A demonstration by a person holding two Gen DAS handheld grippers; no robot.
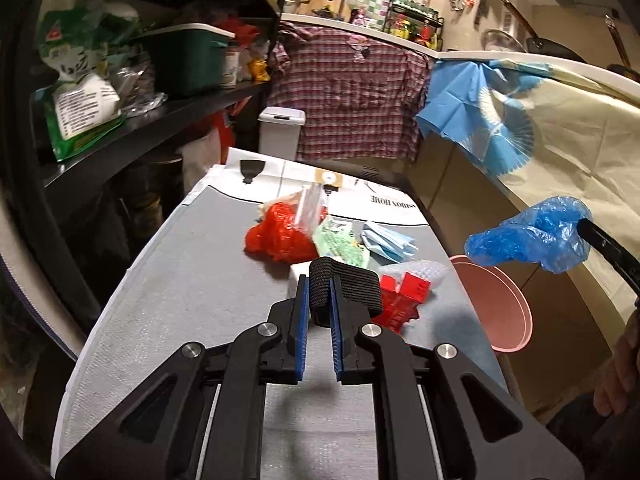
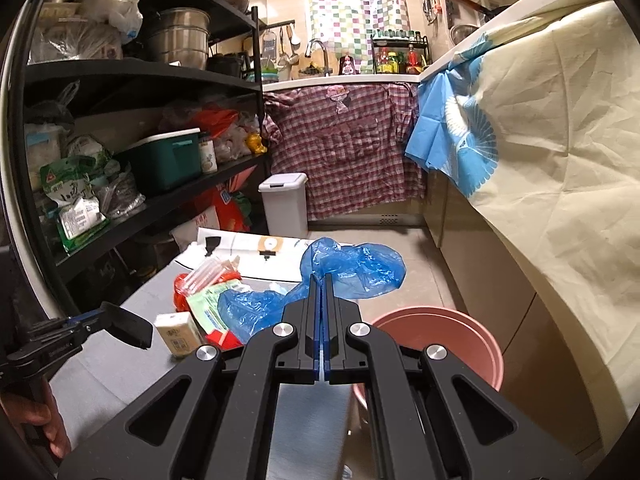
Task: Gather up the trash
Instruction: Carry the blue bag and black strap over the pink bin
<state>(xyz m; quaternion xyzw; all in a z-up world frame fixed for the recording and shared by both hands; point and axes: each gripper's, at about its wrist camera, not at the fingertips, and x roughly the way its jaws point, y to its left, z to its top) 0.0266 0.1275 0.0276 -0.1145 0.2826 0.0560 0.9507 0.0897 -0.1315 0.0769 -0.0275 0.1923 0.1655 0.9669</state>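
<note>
Left gripper [image 1: 319, 280] pinches a black ribbed band [image 1: 344, 286], right gripper [image 2: 321, 280] clamps a blue plastic bag [image 2: 352, 266] just beside the pink bucket [image 2: 460, 344]; limp film may snag and miss the rim.

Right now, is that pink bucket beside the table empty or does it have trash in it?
Cannot tell. The pink bucket stands upright and open-topped, but both views show only its rim and upper inside wall; its bottom is hidden.

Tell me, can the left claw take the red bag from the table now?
Probably not yet: the left claw is already shut on a black strap. The red bag lies ahead, with nothing on top.
</note>
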